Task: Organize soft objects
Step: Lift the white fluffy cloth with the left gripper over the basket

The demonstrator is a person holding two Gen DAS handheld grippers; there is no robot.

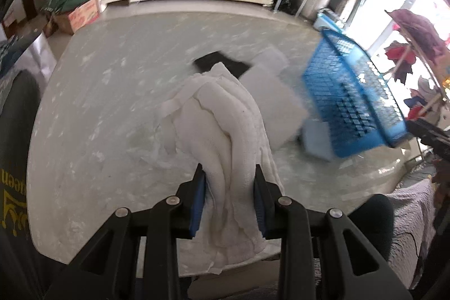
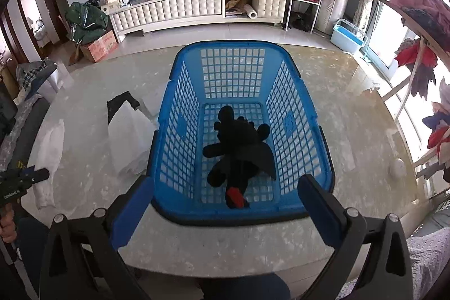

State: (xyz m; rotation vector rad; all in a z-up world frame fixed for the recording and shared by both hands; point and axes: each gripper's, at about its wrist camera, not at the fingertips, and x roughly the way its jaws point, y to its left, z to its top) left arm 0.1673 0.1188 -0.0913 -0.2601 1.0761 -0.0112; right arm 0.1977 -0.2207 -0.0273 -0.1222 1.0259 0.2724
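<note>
My left gripper (image 1: 230,176) is shut on a white towel (image 1: 225,125), bunched between its blue pads and hanging over the table's near edge. It also shows in the right wrist view (image 2: 49,151) at the left. A blue plastic basket (image 1: 351,92) stands to the right on the marble table (image 1: 98,103). In the right wrist view the basket (image 2: 292,114) holds a black plush toy (image 2: 239,148) with a red tip. My right gripper (image 2: 225,182) is open and empty, just in front of the basket's near rim. A white cloth (image 2: 128,137) and a black cloth (image 2: 121,103) lie left of the basket.
A light blue pad (image 1: 317,139) lies beside the basket. A cluttered white cabinet (image 2: 197,7) stands across the room. A clothes rack (image 2: 422,61) is at the right. The left gripper's body (image 2: 19,179) shows at the left edge.
</note>
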